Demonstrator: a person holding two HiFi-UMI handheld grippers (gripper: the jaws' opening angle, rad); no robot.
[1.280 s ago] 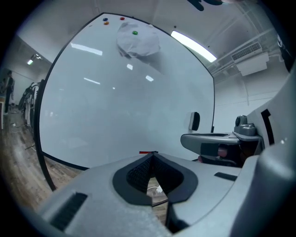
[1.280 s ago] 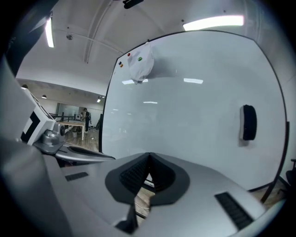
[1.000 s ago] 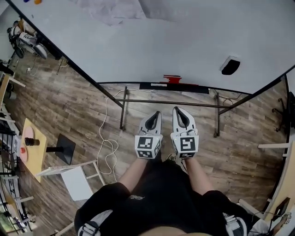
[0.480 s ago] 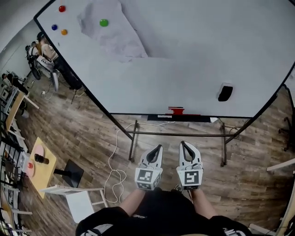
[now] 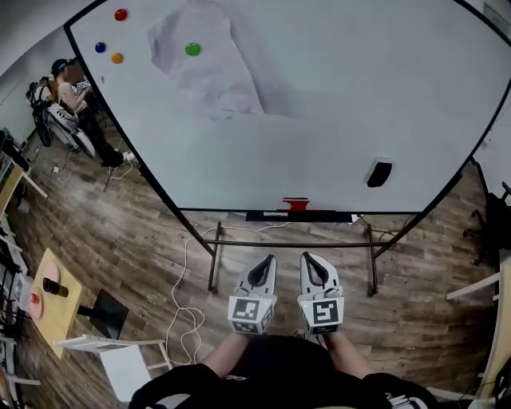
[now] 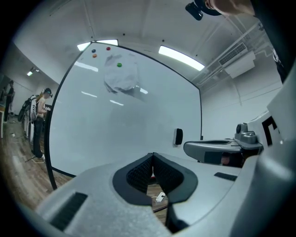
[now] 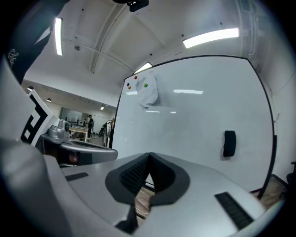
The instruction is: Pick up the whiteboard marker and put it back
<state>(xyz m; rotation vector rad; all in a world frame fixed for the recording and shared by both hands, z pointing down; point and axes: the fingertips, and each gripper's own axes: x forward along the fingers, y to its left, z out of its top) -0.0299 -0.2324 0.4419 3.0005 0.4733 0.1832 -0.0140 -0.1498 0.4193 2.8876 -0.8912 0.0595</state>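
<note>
Wood-plank floor (image 5: 144, 248) lay underfoot. Nearest stood the left gripper (image 5: 267, 260), jaws pressed together with nothing between them, and just beside it the right gripper (image 5: 307, 258), likewise closed and empty. Well beyond both, the red whiteboard marker (image 5: 297, 204) lay on the tray (image 5: 335, 216) at the lower edge of the whiteboard (image 5: 319, 104). A black eraser (image 5: 379, 172) clung to the board's right side. Crumpled paper (image 5: 215, 80) hung under a green magnet (image 5: 192, 49) at upper left.

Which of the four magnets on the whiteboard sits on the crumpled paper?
The green magnet; the red magnet, blue magnet and orange magnet sit on bare board left of the paper.
</note>
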